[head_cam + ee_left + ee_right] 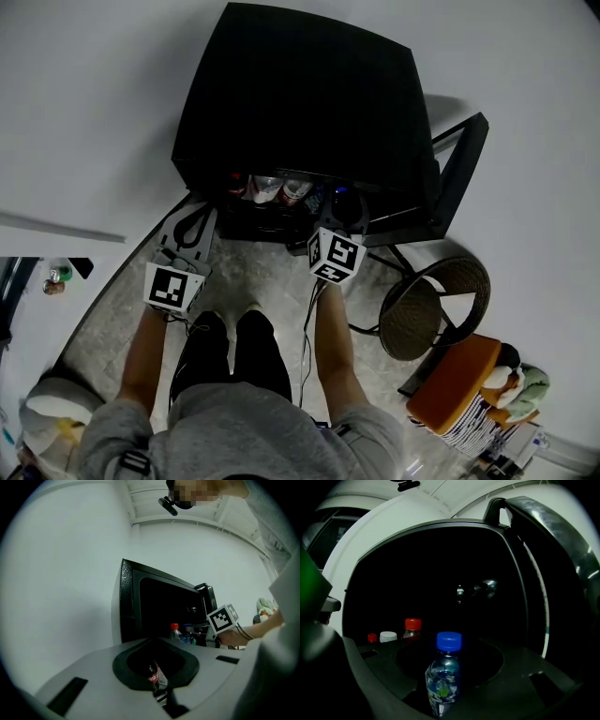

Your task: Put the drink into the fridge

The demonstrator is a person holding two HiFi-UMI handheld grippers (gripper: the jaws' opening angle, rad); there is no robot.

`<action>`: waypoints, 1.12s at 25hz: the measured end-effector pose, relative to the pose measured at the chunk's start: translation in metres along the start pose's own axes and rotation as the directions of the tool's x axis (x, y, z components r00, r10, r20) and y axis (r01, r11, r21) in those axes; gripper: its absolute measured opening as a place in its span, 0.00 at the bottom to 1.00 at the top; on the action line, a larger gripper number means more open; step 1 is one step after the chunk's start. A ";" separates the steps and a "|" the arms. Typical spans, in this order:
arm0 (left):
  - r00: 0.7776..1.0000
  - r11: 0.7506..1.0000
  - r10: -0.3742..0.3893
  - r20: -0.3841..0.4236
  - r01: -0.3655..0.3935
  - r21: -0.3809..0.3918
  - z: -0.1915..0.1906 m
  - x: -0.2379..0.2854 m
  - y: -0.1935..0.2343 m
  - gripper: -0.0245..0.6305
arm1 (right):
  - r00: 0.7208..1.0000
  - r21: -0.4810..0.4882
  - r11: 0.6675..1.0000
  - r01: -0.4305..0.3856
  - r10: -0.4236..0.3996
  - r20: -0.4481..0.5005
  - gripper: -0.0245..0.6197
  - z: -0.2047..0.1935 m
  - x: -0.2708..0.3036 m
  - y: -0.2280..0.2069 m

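Observation:
A black mini fridge [300,94] stands on the floor with its door [459,169] swung open to the right. Several capped bottles [279,189] stand inside at the front. My right gripper [345,208] is at the fridge mouth, shut on a clear bottle with a blue cap [443,679] held upright. A red-capped bottle [412,626] and a white cap [387,636] show in the dark interior beyond it. My left gripper [194,217] hangs left of the opening, shut on a small dark cola bottle with a red label [153,676].
A round wicker stool [431,305] on black legs stands to the right of the door. An orange seat [459,380] sits further right. A white wall runs behind and to the left of the fridge. The person's legs [234,347] are just below the grippers.

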State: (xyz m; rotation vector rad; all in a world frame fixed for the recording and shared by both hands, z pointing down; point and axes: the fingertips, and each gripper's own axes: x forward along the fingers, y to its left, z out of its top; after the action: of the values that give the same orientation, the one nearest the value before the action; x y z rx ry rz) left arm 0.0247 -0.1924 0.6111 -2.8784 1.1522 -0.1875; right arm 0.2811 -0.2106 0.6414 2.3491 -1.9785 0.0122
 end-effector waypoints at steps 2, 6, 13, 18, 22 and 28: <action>1.000 1.000 0.002 0.008 -0.002 0.003 -0.001 -0.001 0.001 0.04 | 1.000 -0.004 1.000 0.004 -0.004 0.006 0.33 -0.002 0.001 0.000; 1.000 1.000 0.000 -0.003 0.000 -0.004 -0.004 -0.002 0.000 0.04 | 1.000 -0.016 1.000 0.014 -0.014 0.012 0.33 -0.002 0.002 0.000; 1.000 1.000 -0.008 0.004 0.008 -0.013 -0.007 -0.003 -0.003 0.04 | 1.000 -0.003 1.000 0.010 -0.010 -0.005 0.33 -0.002 0.003 0.001; 1.000 1.000 -0.013 -0.007 0.012 -0.015 -0.006 -0.006 -0.004 0.04 | 1.000 0.003 1.000 0.007 -0.007 -0.016 0.40 0.000 0.000 0.004; 1.000 1.000 -0.012 -0.008 0.012 -0.017 0.003 -0.010 -0.005 0.04 | 1.000 0.003 1.000 -0.003 0.003 -0.025 0.40 0.001 -0.006 0.006; 1.000 1.000 -0.008 0.017 0.008 0.004 0.018 -0.018 -0.006 0.04 | 0.999 -0.024 0.999 -0.024 0.023 -0.043 0.40 0.012 -0.020 0.009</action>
State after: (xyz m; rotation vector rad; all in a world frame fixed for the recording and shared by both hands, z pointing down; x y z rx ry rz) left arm 0.0178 -0.1757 0.5920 -2.8760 1.1372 -0.1653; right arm 0.2688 -0.1934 0.6286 2.2906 -1.9756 0.0390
